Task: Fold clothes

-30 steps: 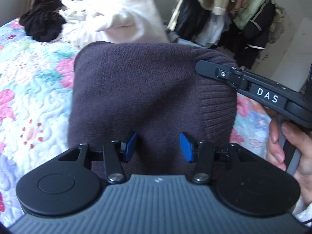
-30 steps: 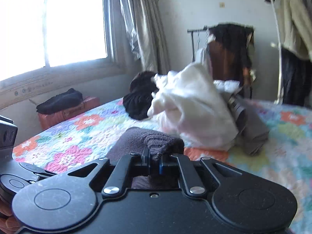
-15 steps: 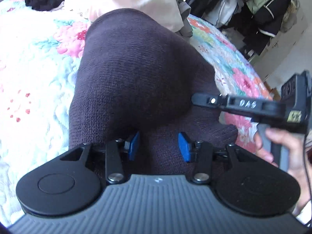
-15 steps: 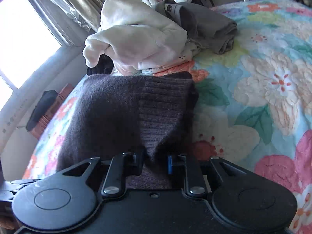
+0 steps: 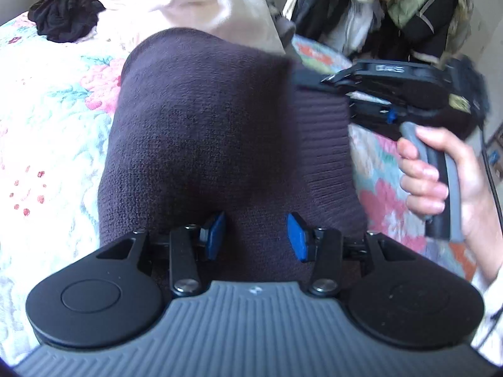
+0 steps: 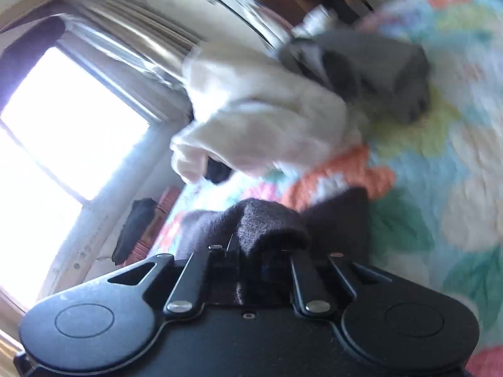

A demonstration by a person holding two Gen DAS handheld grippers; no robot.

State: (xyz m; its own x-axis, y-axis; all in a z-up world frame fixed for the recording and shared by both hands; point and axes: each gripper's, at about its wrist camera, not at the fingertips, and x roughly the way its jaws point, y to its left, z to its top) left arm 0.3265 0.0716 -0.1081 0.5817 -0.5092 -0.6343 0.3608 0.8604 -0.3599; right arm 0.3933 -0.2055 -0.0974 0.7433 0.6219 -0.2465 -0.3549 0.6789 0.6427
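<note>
A dark purple knit sweater (image 5: 204, 125) lies bunched on the floral quilt (image 5: 47, 125), its ribbed hem toward the right. My left gripper (image 5: 256, 235) is at its near edge, with thick fabric filling the gap between the blue pads (image 5: 213, 235), and it grips the fabric. At the hem's far right corner is my right gripper (image 5: 338, 91), held by a hand (image 5: 440, 182). In the blurred right wrist view, the jaws of that gripper (image 6: 251, 251) are closing on a raised fold of the sweater (image 6: 267, 223), which bulges over the fingertips.
A heap of white garments (image 5: 195, 0) lies just behind the sweater, with a grey folded garment (image 6: 377, 62) beside it and a black one (image 5: 66, 15) at the far left. Hung coats (image 5: 393, 9) crowd the back right. A bright window (image 6: 47, 141) is on the left.
The right gripper rolled and swung across, let its jaws apart and closed again on a fold by the ribbed hem. The sweater's right side bunched up. The left gripper kept its grip, barely moving.
</note>
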